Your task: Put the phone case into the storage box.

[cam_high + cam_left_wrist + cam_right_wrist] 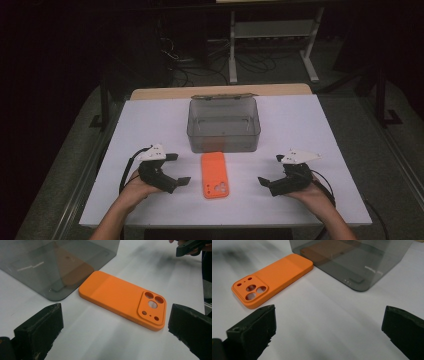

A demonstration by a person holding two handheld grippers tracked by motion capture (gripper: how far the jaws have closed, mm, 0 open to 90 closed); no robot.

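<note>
An orange phone case (pixel 215 175) lies flat on the white table, camera cut-outs toward the near edge. Just behind it stands a smoky translucent box (pixel 223 125), open at the top. My left gripper (pixel 179 169) rests left of the case, open and holding nothing. My right gripper (pixel 270 169) sits to the right of the case, also open and empty. In the left gripper view the case (pixel 120 297) lies ahead between the wide-spread jaws, and the box (pixel 57 262) is at upper left. The right gripper view has the case (pixel 274 277) at left and the box (pixel 354 260) at upper right.
The white tabletop (pixel 150 125) ends in a wooden strip (pixel 220 91) at the back. Beyond it on the dark floor stand a white shelf frame (pixel 272 35) and loose cables (pixel 195 65). Bare table lies on both sides of the box.
</note>
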